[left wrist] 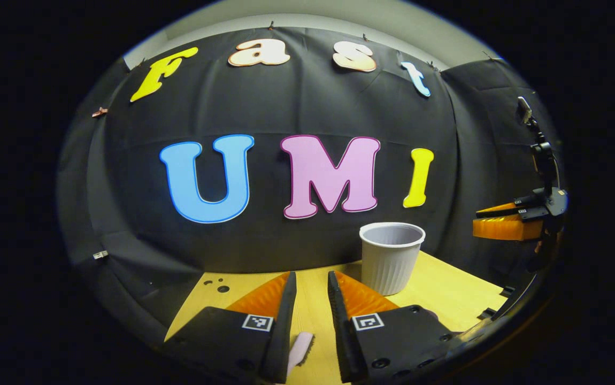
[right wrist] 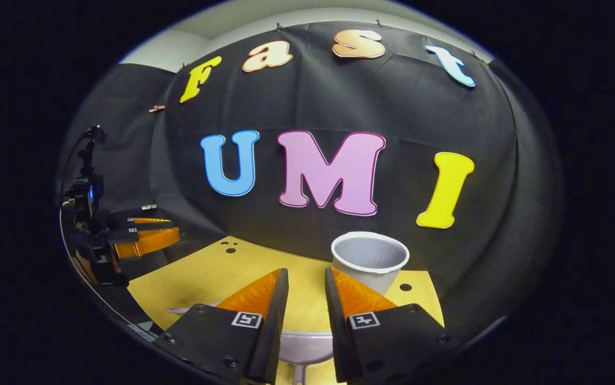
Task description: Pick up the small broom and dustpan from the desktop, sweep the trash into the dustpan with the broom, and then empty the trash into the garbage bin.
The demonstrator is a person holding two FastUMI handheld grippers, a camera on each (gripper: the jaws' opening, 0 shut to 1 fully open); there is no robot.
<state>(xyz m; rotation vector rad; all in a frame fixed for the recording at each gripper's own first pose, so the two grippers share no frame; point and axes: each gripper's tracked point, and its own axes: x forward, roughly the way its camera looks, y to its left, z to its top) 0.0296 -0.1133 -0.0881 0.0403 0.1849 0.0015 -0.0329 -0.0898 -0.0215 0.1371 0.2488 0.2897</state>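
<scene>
Left hand-held gripper is poised level above the wooden surface, fingers slightly parted and empty; the pink small broom lies below them. Right hand-held gripper is likewise raised, narrowly open, holding nothing, over the pale dustpan. The grey garbage bin stands upright farther back, near the booth wall.

Dim booth, sharp focus, strong fisheye edge-bending.
</scene>
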